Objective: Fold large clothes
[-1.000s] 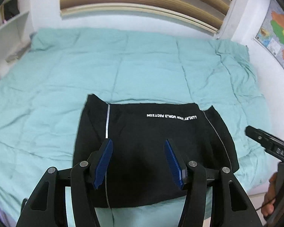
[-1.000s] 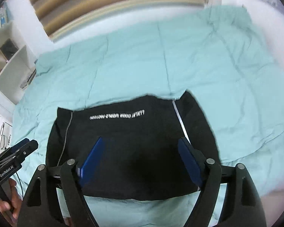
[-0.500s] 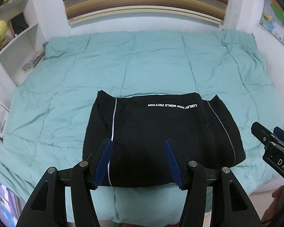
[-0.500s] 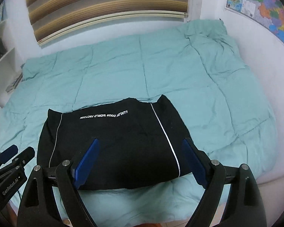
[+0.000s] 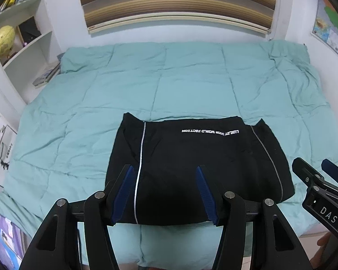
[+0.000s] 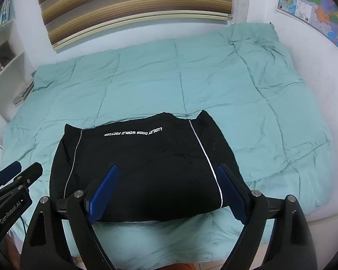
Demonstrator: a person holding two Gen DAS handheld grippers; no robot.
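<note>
A black garment (image 5: 198, 164) with white side stripes and white lettering lies folded into a flat rectangle near the front edge of a bed; it also shows in the right wrist view (image 6: 144, 168). My left gripper (image 5: 165, 193) is open and empty, held above and in front of the garment's near left part. My right gripper (image 6: 167, 191) is open and empty, held above the garment's near right part. Neither touches the cloth. Each gripper shows at the edge of the other's view.
The bed is covered by a teal quilt (image 5: 191, 83) that reaches the walls at the back and right. White shelves (image 5: 22, 45) with a yellow globe stand at the left. A map (image 6: 315, 11) hangs on the right wall. Striped blinds are behind the bed.
Both grippers have pulled back and up from the garment, which now looks smaller and farther away. The garment itself has not moved.
</note>
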